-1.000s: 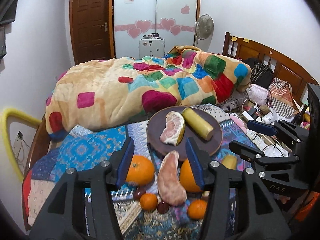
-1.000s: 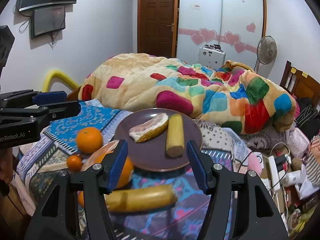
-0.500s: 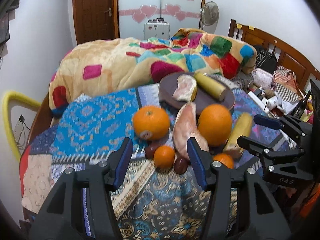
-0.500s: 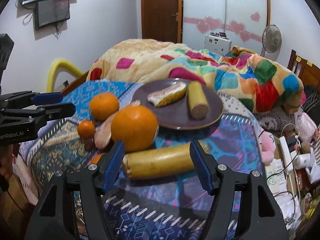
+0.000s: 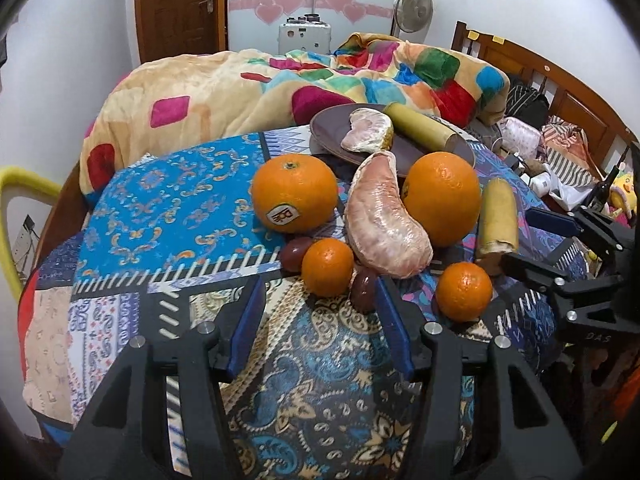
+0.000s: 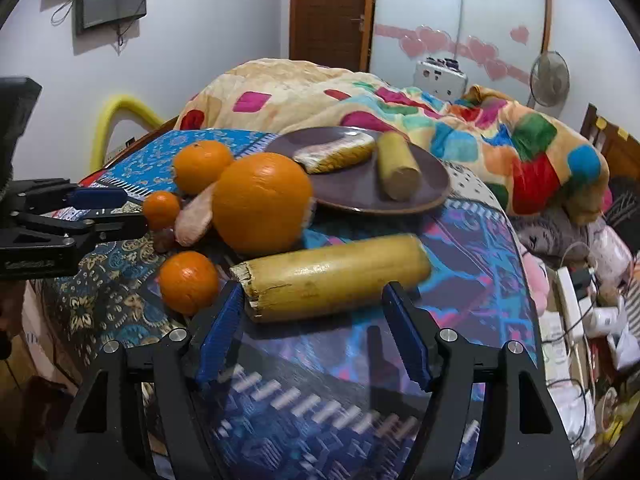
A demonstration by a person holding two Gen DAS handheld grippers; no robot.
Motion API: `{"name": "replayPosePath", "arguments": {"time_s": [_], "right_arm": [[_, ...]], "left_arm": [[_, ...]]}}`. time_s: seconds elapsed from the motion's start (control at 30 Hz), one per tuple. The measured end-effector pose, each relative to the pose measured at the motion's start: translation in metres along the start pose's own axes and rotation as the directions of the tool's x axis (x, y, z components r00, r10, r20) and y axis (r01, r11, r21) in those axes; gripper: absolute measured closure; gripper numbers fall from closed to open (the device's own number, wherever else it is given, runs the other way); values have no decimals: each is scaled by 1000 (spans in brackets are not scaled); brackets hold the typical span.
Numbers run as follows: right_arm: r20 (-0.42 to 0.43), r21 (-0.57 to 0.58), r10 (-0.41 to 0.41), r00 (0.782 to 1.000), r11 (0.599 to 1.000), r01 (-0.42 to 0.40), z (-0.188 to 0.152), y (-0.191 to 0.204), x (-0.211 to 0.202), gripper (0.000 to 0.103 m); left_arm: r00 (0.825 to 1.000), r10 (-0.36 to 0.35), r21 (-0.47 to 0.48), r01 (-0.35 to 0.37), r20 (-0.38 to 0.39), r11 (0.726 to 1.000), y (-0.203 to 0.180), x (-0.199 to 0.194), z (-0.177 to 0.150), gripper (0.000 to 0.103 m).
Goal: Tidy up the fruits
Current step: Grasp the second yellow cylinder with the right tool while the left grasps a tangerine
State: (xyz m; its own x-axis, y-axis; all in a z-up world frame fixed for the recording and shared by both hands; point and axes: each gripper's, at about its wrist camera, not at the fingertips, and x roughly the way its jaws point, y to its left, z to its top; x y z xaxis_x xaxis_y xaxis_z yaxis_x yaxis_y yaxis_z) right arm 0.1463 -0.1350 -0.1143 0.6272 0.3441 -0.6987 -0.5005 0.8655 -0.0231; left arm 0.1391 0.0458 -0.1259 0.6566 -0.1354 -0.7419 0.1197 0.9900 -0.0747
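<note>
On a patterned cloth lie two large oranges (image 5: 295, 194) (image 5: 442, 198), a peeled pomelo segment (image 5: 384, 220), two small tangerines (image 5: 327, 266) (image 5: 464, 291), dark small fruits (image 5: 295, 253) and a yellow sugarcane piece (image 6: 332, 276). A brown plate (image 5: 328, 136) behind them holds another pomelo segment (image 5: 368, 134) and a cane piece (image 5: 422, 130). My left gripper (image 5: 318, 322) is open and empty, just in front of the small tangerine. My right gripper (image 6: 314, 328) is open and empty, its fingers just short of the cane piece's two ends.
A colourful blanket (image 5: 248, 80) is heaped on the bed behind the plate. A wooden headboard (image 5: 560, 92) and clutter of cables and bottles (image 6: 580, 312) lie to the right. A yellow frame (image 5: 16, 188) stands at the left.
Both grippers have pulled back toward me and lowered, so the fruits now sit ahead of the fingertips. Both stay open. The fruits have not moved.
</note>
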Motion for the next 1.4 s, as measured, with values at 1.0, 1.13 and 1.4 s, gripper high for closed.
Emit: {"name": "replayPosePath", "arguments": {"time_s": [1.0, 1.13, 1.4], "right_arm": [[-31, 105, -5, 1000, 994, 9, 5, -35, 9, 53], [-56, 65, -25, 998, 997, 29, -1, -38, -4, 59], [-109, 85, -40, 993, 995, 50, -1, -56, 3, 60]], "left_arm": [[998, -19, -6, 20, 55, 1000, 4, -13, 3, 74], [997, -21, 0, 21, 74, 1000, 4, -22, 2, 74], [996, -15, 36, 11, 93, 999, -7, -25, 4, 74]]}}
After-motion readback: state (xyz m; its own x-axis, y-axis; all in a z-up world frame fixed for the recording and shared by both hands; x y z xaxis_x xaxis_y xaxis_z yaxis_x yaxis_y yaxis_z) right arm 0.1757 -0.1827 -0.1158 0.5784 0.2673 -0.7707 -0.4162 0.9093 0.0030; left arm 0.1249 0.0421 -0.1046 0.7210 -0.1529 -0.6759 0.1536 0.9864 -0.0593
